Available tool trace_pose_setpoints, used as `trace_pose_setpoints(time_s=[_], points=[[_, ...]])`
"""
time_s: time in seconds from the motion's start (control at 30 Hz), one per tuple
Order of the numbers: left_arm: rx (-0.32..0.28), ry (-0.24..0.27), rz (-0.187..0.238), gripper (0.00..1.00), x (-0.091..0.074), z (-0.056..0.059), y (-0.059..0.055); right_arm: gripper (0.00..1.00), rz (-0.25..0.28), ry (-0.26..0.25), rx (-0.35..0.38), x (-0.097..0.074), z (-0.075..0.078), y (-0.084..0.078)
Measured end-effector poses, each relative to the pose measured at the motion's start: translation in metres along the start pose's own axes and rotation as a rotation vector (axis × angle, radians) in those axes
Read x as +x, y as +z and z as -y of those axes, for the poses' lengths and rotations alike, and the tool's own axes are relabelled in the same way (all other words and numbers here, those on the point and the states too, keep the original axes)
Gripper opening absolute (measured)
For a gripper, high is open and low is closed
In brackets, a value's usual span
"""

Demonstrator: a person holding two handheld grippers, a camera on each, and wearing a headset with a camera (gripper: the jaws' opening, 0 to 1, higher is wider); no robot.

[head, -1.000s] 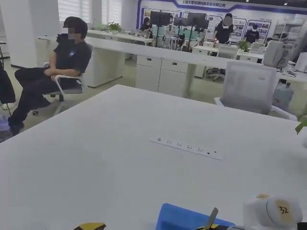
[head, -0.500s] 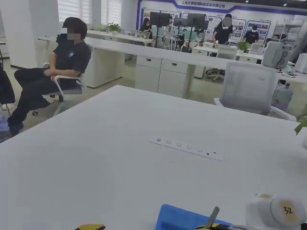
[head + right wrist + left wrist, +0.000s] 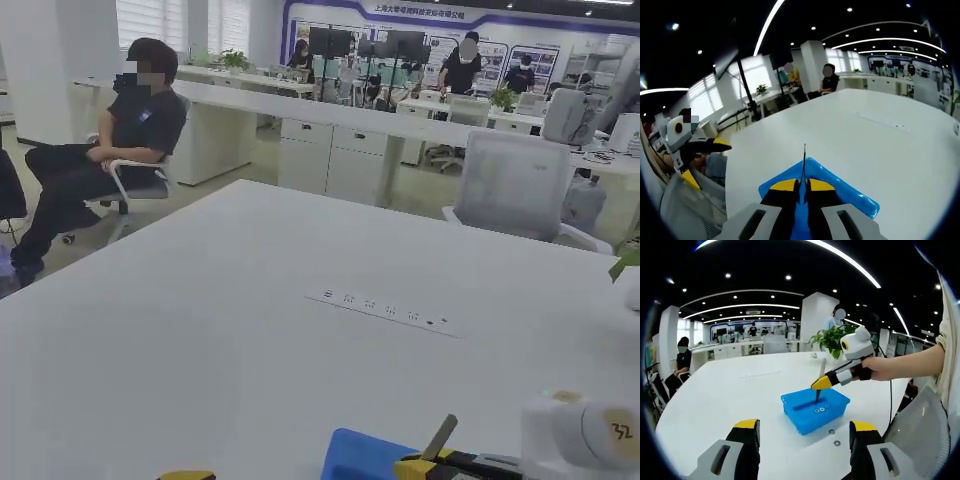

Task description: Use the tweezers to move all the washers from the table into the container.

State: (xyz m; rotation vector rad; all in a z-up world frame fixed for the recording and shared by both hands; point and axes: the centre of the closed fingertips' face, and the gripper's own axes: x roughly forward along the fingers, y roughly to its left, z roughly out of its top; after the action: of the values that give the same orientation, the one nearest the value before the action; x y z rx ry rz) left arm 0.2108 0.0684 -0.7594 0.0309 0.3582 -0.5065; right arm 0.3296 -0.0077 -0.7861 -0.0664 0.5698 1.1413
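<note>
A blue container (image 3: 810, 412) sits on the white table (image 3: 730, 395) with several washers (image 3: 822, 409) inside it. Two more washers (image 3: 834, 437) lie on the table just in front of it. My right gripper (image 3: 819, 383) is shut on the tweezers (image 3: 817, 396), whose tips point down into the container. From its own view the right gripper (image 3: 802, 186) pinches the tweezers (image 3: 804, 160) over the container (image 3: 845, 197). My left gripper (image 3: 804, 440) hovers open before the container. In the head view, the tweezers (image 3: 440, 437) and right gripper (image 3: 415, 466) sit over the container (image 3: 355, 455).
A white power strip (image 3: 383, 310) lies flat at mid-table. A potted plant (image 3: 832, 340) stands beyond the container. A person sits in a chair (image 3: 135, 185) off the table's far left; desks and another chair (image 3: 515, 185) stand behind.
The right gripper and tweezers have risen slightly into the head view. The head camera shifted a little.
</note>
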Motion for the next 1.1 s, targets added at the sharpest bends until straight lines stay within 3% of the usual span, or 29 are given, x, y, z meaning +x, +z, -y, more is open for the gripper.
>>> trace_pose_setpoints(time_s=[0.47,1.1], points=[[0.002,0.0,0.005,0.73,0.0,0.0,0.001,0.04,0.026,0.001,0.064,-0.01,-0.004,0.001],[0.006,-0.006,0.001,0.72,0.0,0.001,0.001,0.04,0.052,0.019,0.078,-0.022,-0.022,-0.002]])
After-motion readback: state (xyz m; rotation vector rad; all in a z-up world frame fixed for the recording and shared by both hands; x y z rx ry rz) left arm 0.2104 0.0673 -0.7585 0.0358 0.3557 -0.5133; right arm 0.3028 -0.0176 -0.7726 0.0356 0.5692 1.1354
